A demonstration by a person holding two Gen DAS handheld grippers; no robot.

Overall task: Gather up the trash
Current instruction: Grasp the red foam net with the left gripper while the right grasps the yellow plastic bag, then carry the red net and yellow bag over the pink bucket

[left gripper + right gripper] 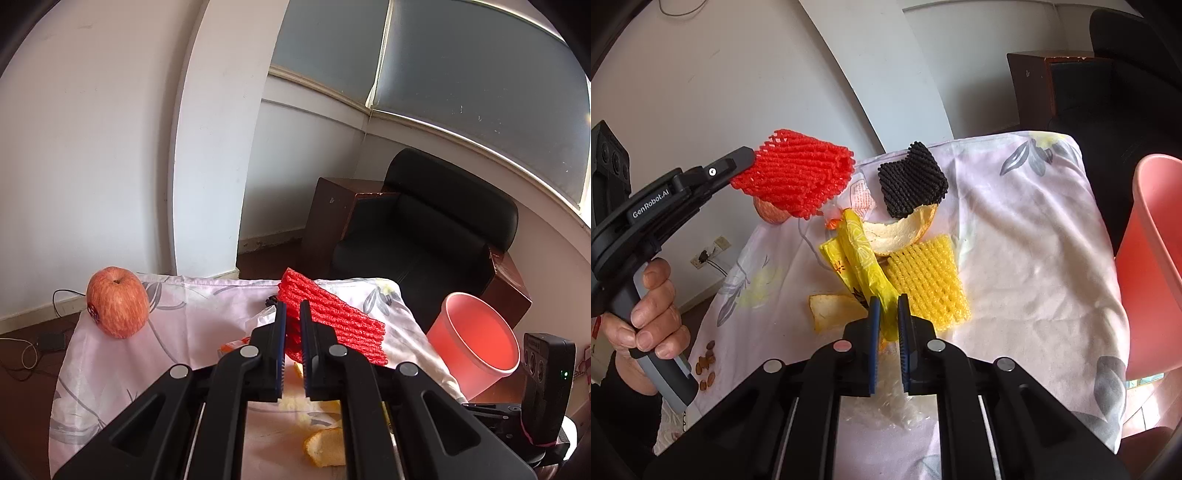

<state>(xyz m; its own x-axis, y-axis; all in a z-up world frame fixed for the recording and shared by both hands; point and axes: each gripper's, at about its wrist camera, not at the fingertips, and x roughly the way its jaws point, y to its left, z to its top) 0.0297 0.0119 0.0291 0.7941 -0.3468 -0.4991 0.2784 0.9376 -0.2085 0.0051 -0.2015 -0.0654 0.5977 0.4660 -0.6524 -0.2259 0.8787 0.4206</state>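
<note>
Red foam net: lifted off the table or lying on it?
Lifted. The left gripper is shut on the red foam net, holding it above the tablecloth.

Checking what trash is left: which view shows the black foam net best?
The right wrist view: the black foam net lies whole on the tablecloth, atop the peel. In the left wrist view only a dark sliver peeks beside the red foam net.

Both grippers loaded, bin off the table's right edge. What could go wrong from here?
1. The left gripper pinches the red foam net only at its edge; it may slip out before the pink bin.
2. The yellow wrapper, held by the right gripper, lies against the yellow foam net and peel; lifting could drag them.
</note>
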